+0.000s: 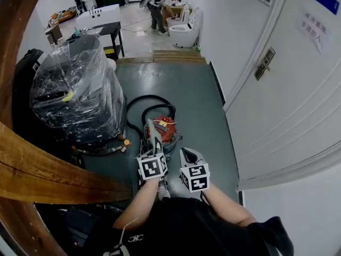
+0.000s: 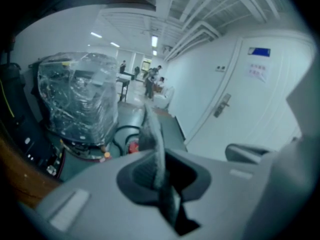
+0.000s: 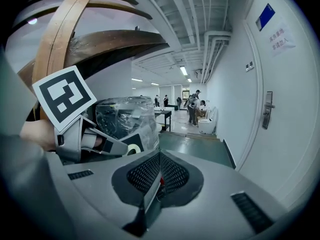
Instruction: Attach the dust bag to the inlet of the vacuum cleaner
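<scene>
Here's the vacuum cleaner, red and round, sitting on the green floor just right of the plastic-wrapped stack, its black hose looped behind it. The dust bag, a grey fabric strip, stands upright, pinched in the left gripper, also right of that stack.

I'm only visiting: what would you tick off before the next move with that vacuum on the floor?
1. Dust bag gripped: ok, the left tool is closed on the grey fabric.
2. Right tool free: ok, shut with nothing in it.
3. Vacuum cleaner within reach: ok, probably; it sits on the floor just ahead of both tools.
4. Inlet in sight: cannot tell, as the raised bag covers part of the body.
5. Hose out of the way: ok, it loops on the vacuum's far side.
</scene>
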Demonstrator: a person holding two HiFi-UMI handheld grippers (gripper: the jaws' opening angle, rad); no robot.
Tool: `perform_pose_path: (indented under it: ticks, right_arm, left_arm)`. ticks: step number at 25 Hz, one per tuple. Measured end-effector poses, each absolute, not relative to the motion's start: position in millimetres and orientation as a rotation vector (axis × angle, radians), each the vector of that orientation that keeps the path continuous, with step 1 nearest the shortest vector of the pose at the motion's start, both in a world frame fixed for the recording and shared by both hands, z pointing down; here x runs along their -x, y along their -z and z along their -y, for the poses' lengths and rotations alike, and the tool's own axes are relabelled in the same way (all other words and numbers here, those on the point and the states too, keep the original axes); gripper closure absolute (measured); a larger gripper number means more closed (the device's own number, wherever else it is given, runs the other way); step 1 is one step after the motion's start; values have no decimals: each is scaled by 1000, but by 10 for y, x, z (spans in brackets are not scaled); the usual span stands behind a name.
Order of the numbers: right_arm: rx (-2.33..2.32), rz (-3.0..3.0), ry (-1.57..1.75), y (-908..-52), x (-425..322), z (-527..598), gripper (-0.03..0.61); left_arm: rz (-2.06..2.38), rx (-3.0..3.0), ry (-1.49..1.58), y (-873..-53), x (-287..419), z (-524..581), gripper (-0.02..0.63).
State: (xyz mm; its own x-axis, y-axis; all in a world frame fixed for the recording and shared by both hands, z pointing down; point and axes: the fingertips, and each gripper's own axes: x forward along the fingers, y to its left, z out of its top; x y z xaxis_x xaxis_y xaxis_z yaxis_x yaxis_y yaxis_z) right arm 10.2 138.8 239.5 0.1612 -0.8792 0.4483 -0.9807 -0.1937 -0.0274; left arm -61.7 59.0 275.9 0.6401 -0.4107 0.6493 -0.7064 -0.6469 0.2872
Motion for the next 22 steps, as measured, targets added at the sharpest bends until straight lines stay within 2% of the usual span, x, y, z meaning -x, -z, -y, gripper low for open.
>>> perform_pose_path:
  ticks: [22]
  right_arm:
    - [-2084,1850,-615,-2598,-479,-502,580]
  left_arm:
    - [1062,-2158,-758,-3072,783,300,588]
